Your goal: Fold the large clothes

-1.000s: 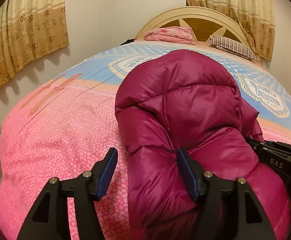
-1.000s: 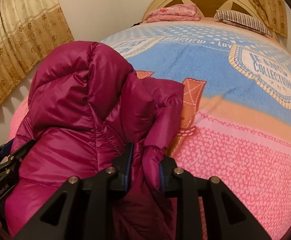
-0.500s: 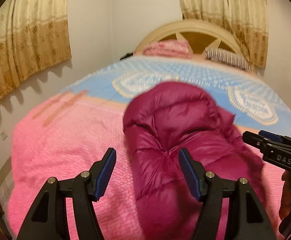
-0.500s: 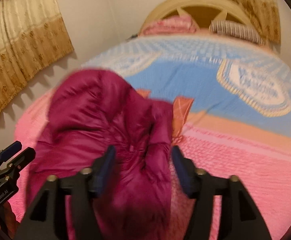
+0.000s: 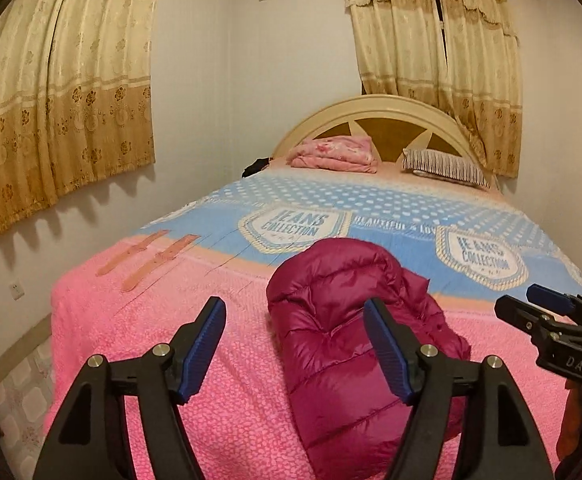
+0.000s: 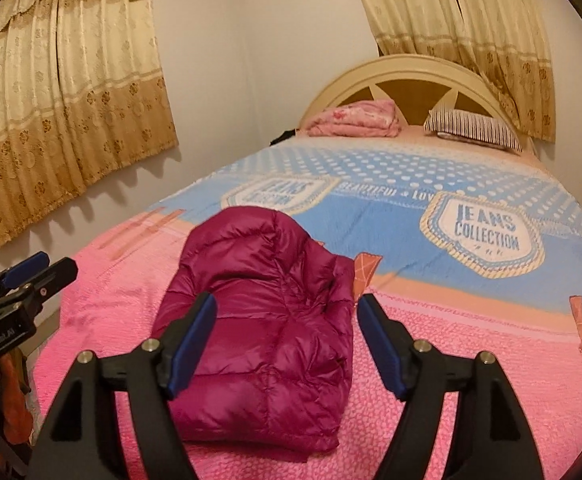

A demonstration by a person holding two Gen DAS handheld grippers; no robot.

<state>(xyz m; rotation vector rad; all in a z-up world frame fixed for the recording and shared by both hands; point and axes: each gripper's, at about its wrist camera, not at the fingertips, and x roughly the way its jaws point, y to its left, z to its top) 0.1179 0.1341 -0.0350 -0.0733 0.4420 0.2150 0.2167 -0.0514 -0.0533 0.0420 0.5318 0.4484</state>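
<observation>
A magenta puffer jacket (image 5: 343, 344) lies folded in a compact bundle on the pink near part of the bed; it also shows in the right wrist view (image 6: 267, 320). My left gripper (image 5: 295, 348) is open and empty, held above and short of the jacket. My right gripper (image 6: 287, 344) is open and empty too, raised back from the jacket. Each gripper shows at the edge of the other's view: the right gripper (image 5: 551, 320) and the left gripper (image 6: 27, 276).
The bed (image 5: 131, 320) has a pink and blue cover. A folded pink blanket (image 5: 335, 152) and a striped pillow (image 5: 447, 166) lie by the headboard (image 5: 375, 116). Curtains (image 5: 51, 100) hang on the left wall and behind the headboard. Floor (image 5: 15, 384) shows left of the bed.
The right gripper opened and let go of the jacket. Both grippers pulled back and up from it, and the jacket now lies folded on the bed.
</observation>
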